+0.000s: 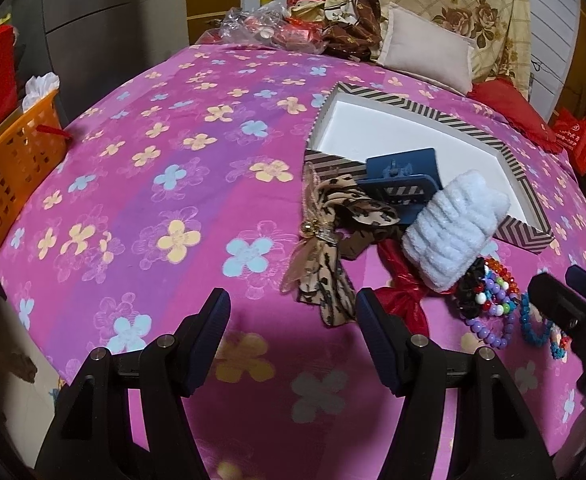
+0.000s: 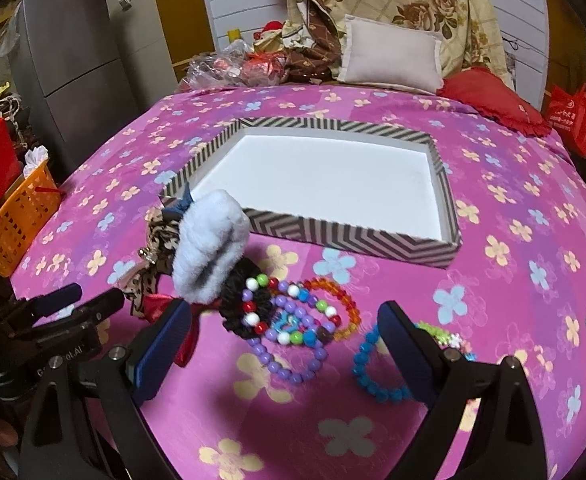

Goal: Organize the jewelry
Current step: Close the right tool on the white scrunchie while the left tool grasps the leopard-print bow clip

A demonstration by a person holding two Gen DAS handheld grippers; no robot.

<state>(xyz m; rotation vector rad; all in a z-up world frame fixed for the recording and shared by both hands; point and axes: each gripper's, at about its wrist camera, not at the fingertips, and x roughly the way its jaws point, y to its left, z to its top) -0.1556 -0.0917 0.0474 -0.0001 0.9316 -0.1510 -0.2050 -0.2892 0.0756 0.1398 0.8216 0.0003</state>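
I have my left gripper (image 1: 293, 336) hovering wide apart over bare bedspread (image 1: 153, 168), holding nothing. Just to its right lies the pile: a leopard-print bow (image 1: 325, 236), then a blue hair clip (image 1: 403, 180) leaning on the near-left edge of the box (image 2: 373, 242), a fluffy white scrunchie (image 2: 209, 240) on top of a black scrunchie (image 2: 249, 312), with a red ribbon (image 1: 403, 296) poking out underneath. Further right, the bead bracelets are tangled together: a purple one (image 2: 285, 364), a multicoloured one (image 2: 293, 308), an orange one (image 2: 347, 308) and a blue one (image 2: 373, 376). My right gripper (image 2: 285, 354) is spread open low around the bracelets, gripping none of them. The box's white floor is empty, so I judge sorting has barely begun; every piece still has to go in.
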